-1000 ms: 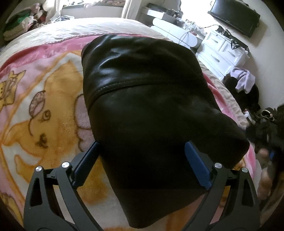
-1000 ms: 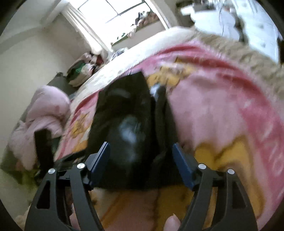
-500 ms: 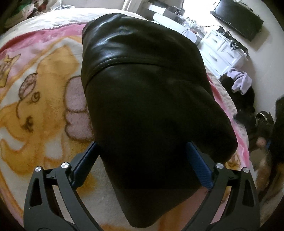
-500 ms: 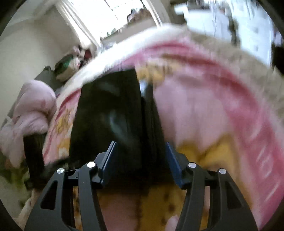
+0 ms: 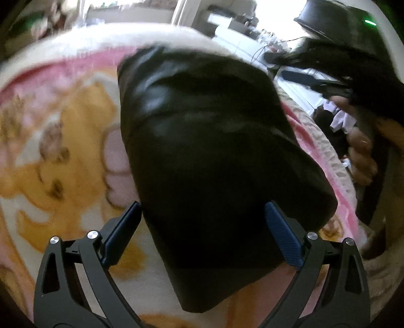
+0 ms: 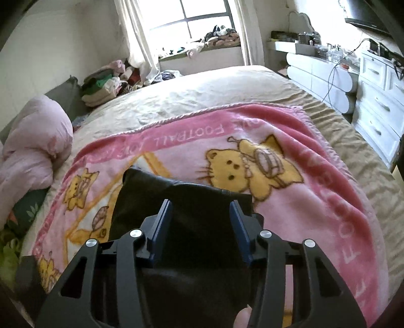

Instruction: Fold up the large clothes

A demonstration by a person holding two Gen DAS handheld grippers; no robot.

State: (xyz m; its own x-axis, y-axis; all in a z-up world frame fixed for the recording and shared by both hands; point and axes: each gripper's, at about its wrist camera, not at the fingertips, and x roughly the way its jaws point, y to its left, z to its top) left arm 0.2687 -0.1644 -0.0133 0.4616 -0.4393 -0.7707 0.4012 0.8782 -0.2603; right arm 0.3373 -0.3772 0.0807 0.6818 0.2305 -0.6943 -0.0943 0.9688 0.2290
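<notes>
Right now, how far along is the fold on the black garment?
Done: the black garment lies as a compact folded bundle on the pink blanket. In hand: nothing; left hand-held gripper and right hand-held gripper are open above it. Left: little visible, perhaps tidying.

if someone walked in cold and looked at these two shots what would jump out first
First the black leather garment, folded into a thick bundle on the near part of the bed, lying between the open fingers of the left hand-held gripper. Next the pink blanket under it, with yellow cartoon cats, spread over the beige bedspread. Behind is a bright window, with white drawers along the right wall.
</notes>
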